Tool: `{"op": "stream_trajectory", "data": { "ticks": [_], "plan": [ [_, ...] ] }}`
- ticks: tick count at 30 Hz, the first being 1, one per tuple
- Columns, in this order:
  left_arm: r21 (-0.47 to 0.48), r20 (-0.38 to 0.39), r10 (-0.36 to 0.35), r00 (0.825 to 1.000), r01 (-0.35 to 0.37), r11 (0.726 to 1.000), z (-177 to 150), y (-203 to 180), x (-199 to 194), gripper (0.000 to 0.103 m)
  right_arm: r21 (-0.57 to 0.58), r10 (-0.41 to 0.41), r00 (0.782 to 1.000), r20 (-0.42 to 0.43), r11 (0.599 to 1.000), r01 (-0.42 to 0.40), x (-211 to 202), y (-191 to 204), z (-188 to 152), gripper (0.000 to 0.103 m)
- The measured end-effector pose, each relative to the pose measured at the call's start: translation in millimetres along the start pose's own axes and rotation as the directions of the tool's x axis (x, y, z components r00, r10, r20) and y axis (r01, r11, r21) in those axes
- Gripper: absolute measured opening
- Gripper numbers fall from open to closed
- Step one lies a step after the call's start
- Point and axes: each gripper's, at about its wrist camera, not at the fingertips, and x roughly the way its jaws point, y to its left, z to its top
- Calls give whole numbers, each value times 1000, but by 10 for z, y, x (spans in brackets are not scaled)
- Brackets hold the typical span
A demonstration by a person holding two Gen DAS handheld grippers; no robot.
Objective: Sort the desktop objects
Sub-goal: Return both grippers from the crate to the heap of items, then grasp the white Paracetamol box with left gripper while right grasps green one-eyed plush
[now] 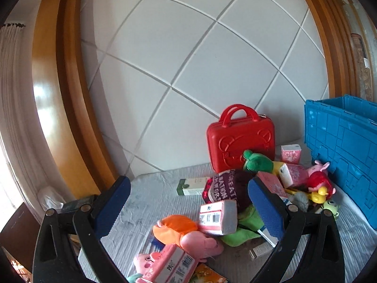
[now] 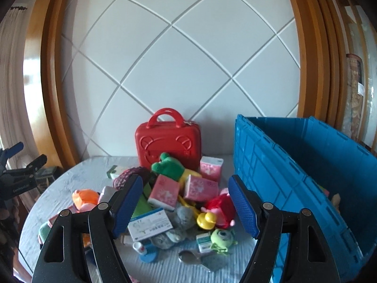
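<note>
A pile of toys and boxes lies on a grey cloth [image 2: 77, 176]: pink tissue packs [image 2: 162, 194], a green frog plush [image 2: 168, 166], a yellow duck [image 2: 206, 220], a white-blue box [image 2: 149, 226], an orange plush [image 1: 179, 227]. A red case [image 2: 168, 141] stands behind the pile; it also shows in the left wrist view [image 1: 240, 139]. A blue crate [image 2: 306, 176] stands on the right. My left gripper [image 1: 188, 208] is open above the pile and holds nothing. My right gripper [image 2: 186, 205] is open above the pile, empty.
A white panelled wall with a wooden frame rises behind the table. The blue crate [image 1: 344, 148] walls off the right side. The left gripper shows at the far left of the right wrist view [image 2: 16, 179]. A curtain hangs at the left.
</note>
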Motion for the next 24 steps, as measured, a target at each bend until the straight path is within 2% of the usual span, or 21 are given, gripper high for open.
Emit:
{"op": "stream_trajectory", "data": {
  "ticks": [2,7,11,14,18,22,24],
  "plan": [
    [25,-18,-3,1000,3,1000,-103,-105,86,102,4,-12,1000,-18,1000,12,101,-74,-47,76],
    [71,-44,-109,993,111,991,-318,-482,325,102,-16,-45,997,-60,999,44,324,-257,-138,77],
    [139,-70,-179,981,187,973,-464,-856,537,102,-14,-68,993,-92,998,67,490,-445,-196,79],
    [175,-113,-251,961,268,947,-604,-1119,721,102,-17,-69,988,-136,998,68,656,-546,-298,79],
    [239,-170,-320,932,354,904,-795,-1424,928,102,-37,-51,973,-227,998,44,948,-573,-607,79],
    [279,-216,-394,893,443,852,-942,-1630,1119,102,-27,-32,945,-326,999,24,1299,-606,-966,79],
    [286,-259,-414,873,478,830,-1008,-1725,1246,102,-5,-32,923,-384,999,32,1533,-662,-1122,78]
  ]
}}
